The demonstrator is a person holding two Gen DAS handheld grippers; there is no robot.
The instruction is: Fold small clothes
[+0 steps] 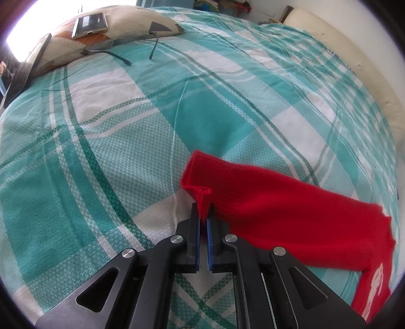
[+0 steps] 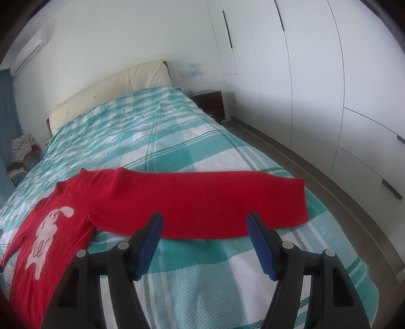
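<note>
- Teal-and-white checked bedspread [image 2: 192,141] covers the whole bed, lightly wrinkled toward the far end; a cream padded headboard [image 2: 114,88] runs along that end, and white wardrobe doors [image 2: 316,76] fill the wall on the right of the right wrist view
- Red sweater [image 2: 177,202] lies flat on the bedspread near the front edge; its chest, with a white animal figure [image 2: 48,227], sits at the left of the right wrist view, and one sleeve stretches straight out to the right, cuff end near the bed's side edge
- Patterned pillow [image 1: 111,33] rests at the far corner in the left wrist view; a phone [image 1: 89,24] lies on top of it, a pair of glasses [image 1: 121,54] sits beside it on the bedspread
- Right gripper [image 2: 205,222] is spread wide, blue pads apart, hovering just short of that outstretched sleeve; nothing sits between the pads
- Left gripper [image 1: 203,220] is pressed together on the other sleeve's cuff [image 1: 202,194]; a small fold of red knit stands pinched between the blue pads, and the sleeve runs off to the right toward the sweater's body
</note>
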